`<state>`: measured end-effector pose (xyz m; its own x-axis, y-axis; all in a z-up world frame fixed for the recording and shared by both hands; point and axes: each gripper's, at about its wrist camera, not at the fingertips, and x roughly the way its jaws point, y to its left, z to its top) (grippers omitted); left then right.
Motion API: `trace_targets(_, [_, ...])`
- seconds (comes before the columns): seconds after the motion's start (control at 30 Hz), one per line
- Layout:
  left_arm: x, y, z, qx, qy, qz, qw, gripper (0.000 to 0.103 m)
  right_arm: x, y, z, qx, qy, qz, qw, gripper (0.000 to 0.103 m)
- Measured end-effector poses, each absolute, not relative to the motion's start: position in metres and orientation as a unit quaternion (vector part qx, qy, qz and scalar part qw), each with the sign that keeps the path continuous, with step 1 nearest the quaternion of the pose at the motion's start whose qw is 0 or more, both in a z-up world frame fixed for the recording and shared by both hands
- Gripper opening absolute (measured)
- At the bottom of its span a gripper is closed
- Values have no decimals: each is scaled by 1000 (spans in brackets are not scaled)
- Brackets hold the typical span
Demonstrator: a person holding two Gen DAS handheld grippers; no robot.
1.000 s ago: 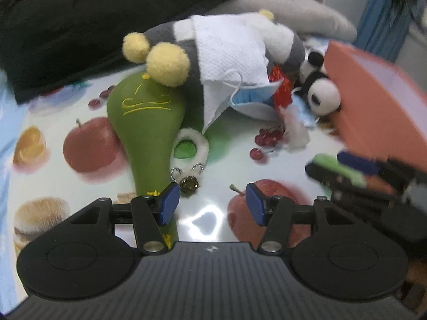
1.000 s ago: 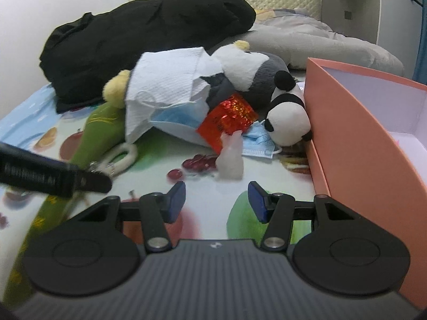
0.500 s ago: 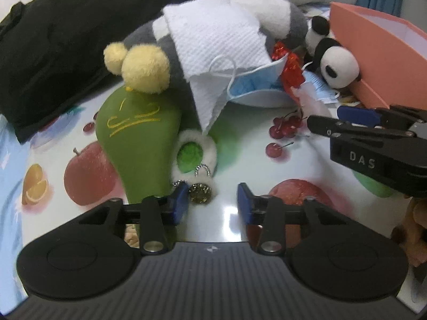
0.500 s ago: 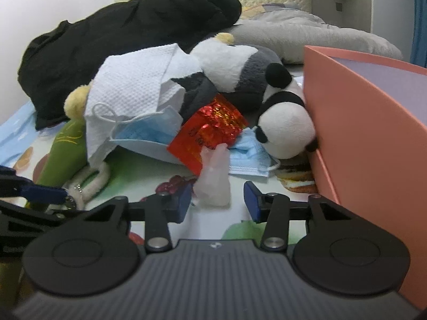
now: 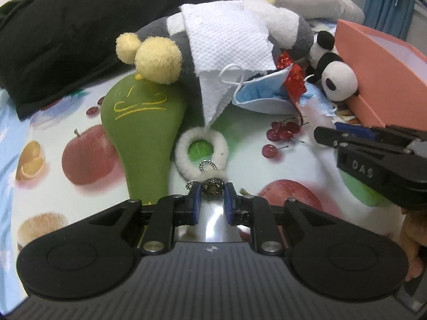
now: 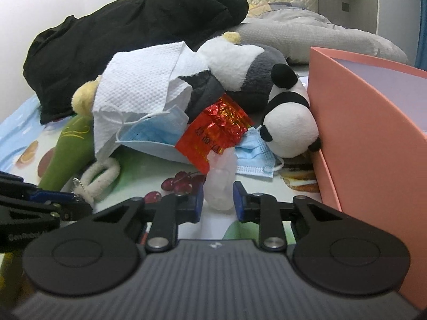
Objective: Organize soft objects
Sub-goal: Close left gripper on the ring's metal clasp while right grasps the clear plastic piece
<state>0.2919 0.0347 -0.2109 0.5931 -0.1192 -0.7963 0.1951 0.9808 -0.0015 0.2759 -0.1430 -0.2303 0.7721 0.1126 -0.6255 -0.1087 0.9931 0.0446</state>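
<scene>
My left gripper (image 5: 212,200) is closing its jaws around the metal charm (image 5: 212,188) of a white fluffy ring keychain (image 5: 201,146); the blue pads flank the charm without clearly pressing it. Left of the ring lies a green plush (image 5: 144,133). My right gripper (image 6: 218,200) is closing its jaws around a small translucent white soft piece (image 6: 221,181), which stands between the pads. Behind it lie a red foil packet (image 6: 216,130), blue face masks (image 6: 253,157) and a panda plush (image 6: 289,130).
A salmon open box (image 6: 373,138) stands at the right, with the panda against its wall. A grey and white plush (image 5: 283,24) under a white paper towel (image 5: 229,40) tops the pile. A black garment (image 5: 61,32) and a grey pillow (image 6: 307,34) lie behind.
Both grippers' jaws have narrowed. The left gripper came up to the keychain charm, now between its tips. The right gripper moved forward to the translucent piece, now between its pads.
</scene>
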Motion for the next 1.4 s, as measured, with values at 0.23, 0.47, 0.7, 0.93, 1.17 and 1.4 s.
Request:
trace_targets(0.23, [259,35,-204,6,441,-93,893,21,250,-141,-225,-21,337,60,939,27])
trace_targets(0.47, [227,31,-203,-34,445,-105,889,21,215,-138,-215,-40,350,77,933,27])
trace_targets(0.7, [194,24,-198,-40,439,-119,890,21,178,-135,-209,-59,366,89,924,27])
trace_targets(0.93, [170,21,-202,-55,452,-146,878,21,151,-140,-196,-64,375,87,921,27])
trace_targets(1.17, [153,10,-207,-43,461,-175,869,21,123,-152,-197,-78,389,77,915,27])
trace_targets(1.4, [144,8,-206,-59,466,-163,868,22,110,-161,-205,-67,403,85,909,28])
